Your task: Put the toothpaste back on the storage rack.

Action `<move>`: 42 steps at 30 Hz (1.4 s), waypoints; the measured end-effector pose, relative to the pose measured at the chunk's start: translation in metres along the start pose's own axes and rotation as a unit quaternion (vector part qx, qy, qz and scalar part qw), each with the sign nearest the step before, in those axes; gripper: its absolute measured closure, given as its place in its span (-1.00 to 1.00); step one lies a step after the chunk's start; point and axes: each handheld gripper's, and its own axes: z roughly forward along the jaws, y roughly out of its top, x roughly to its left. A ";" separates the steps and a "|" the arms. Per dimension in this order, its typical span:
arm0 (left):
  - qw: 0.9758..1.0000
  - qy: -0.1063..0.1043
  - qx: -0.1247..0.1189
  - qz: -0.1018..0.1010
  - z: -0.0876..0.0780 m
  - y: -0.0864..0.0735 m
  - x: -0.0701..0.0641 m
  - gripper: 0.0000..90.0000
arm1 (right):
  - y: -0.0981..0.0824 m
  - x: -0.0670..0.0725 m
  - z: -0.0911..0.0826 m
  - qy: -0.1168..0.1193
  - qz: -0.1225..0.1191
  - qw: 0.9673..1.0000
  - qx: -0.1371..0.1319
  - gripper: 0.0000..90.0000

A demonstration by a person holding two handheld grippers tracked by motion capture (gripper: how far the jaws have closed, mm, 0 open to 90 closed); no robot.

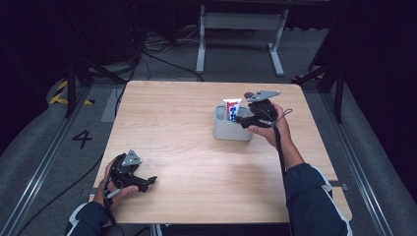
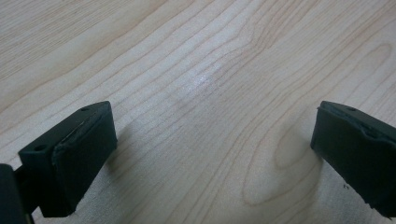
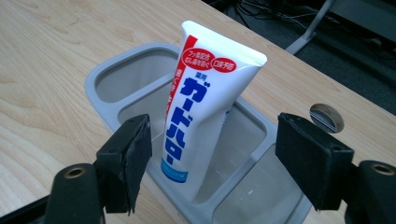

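Note:
A white toothpaste tube (image 3: 201, 107) with red and blue print stands tilted in the middle compartment of a grey holder (image 3: 100, 77); in the high view the tube (image 1: 232, 108) sticks up from the holder (image 1: 223, 130) at the table's middle right. My right gripper (image 3: 212, 161) is open, its jaws on either side of the tube without touching it; from above it (image 1: 242, 118) hangs over the holder's right end. My left gripper (image 1: 152, 181) rests low at the front left of the table, and its jaws (image 2: 210, 154) stand wide open over bare wood.
The wooden table (image 1: 196, 162) has a small round hole (image 3: 327, 117) just behind the holder. Cables and a table frame (image 1: 241, 29) lie on the dark floor beyond the far edge.

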 end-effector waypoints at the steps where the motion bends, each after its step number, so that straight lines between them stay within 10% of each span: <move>1: 1.000 0.000 0.000 0.000 0.000 0.000 0.000 -0.99 | 0.000 0.000 -0.001 0.000 -0.005 1.000 0.000 -0.39; 42: 1.000 0.000 -0.001 -0.001 0.000 0.000 0.000 -0.99 | -0.047 0.015 -0.068 -0.010 -0.063 0.998 0.017 -0.38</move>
